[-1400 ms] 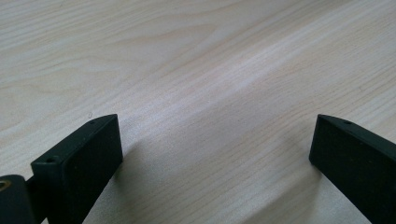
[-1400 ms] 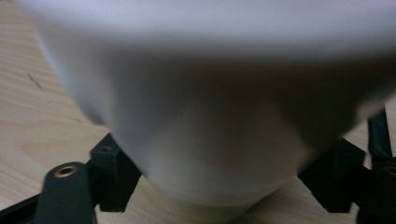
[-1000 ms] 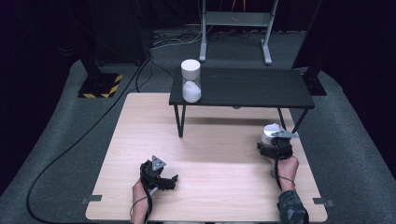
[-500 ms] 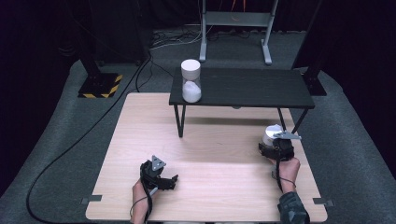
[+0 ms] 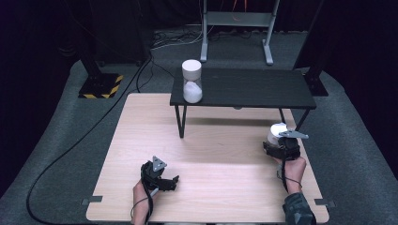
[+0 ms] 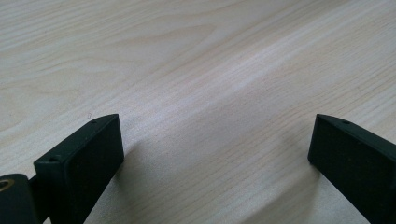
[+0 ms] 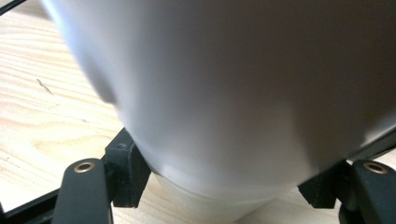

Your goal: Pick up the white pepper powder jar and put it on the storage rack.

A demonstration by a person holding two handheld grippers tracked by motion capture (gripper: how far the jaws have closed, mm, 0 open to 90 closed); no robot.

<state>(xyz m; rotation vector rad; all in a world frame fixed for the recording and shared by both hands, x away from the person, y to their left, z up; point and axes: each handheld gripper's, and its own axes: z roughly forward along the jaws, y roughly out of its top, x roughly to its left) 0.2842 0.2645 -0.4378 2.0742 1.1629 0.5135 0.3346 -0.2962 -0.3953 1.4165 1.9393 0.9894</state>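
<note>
Pale wooden table (image 5: 211,140), grey carpet (image 5: 61,140)

White cup (image 5: 277,131) (frosted, upright) clamped at table's right edge.

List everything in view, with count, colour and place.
white container: 1, white, near the right edge of the wooden table, gripped by the right gripper
jar: 1, clear with white lid and white contents, left end of the black shelf
black shelf: 1, black, on legs across the table's far side
wooden table: 1, light wood
cable: 1, black, on the grey floor at left
left gripper: 1, black, fingers open, near edge
right gripper: 1, black, shut on the container
</note>
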